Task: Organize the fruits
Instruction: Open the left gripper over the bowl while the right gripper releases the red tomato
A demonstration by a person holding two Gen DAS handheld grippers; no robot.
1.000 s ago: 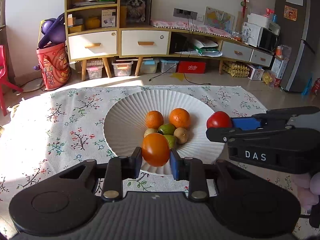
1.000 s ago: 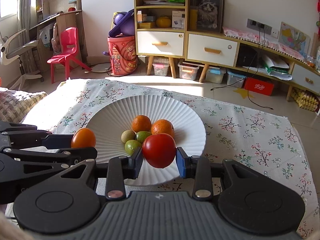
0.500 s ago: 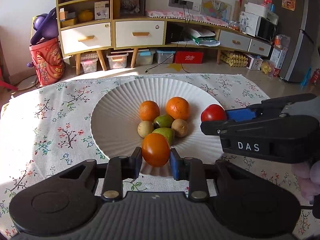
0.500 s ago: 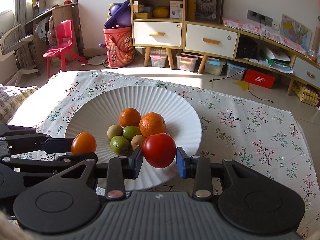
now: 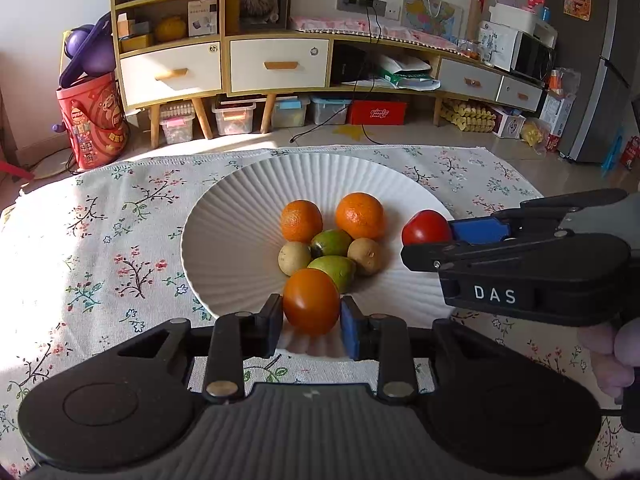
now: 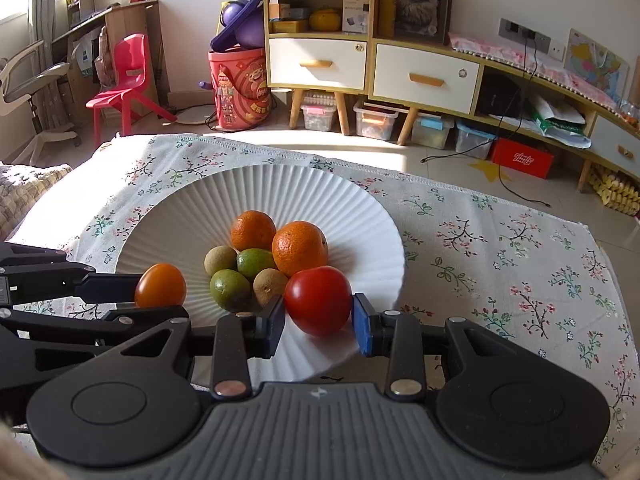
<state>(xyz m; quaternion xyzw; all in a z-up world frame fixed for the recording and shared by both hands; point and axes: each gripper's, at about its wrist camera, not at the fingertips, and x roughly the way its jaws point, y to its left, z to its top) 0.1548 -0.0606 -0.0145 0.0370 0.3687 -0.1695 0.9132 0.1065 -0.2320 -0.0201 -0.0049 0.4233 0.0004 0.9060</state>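
A white ribbed plate [image 5: 224,240] [image 6: 312,196] sits on a floral tablecloth and holds two oranges [image 5: 301,221] [image 6: 299,247], two green fruits [image 5: 331,242] and two small brown fruits [image 5: 294,257]. My left gripper [image 5: 311,316] is shut on an orange tomato [image 5: 311,301] [image 6: 161,285] over the plate's near rim. My right gripper [image 6: 319,320] is shut on a red tomato [image 6: 318,301] [image 5: 426,227] over the plate's right side, beside the pile.
The floral tablecloth [image 5: 100,240] covers the table around the plate. Beyond the table's far edge stand a wooden cabinet with drawers [image 5: 224,64], a red bucket [image 5: 94,120], storage boxes on the floor and a red chair [image 6: 124,80].
Both grippers have moved forward and lower towards the plate with their tomatoes held. The fruit pile has not moved.
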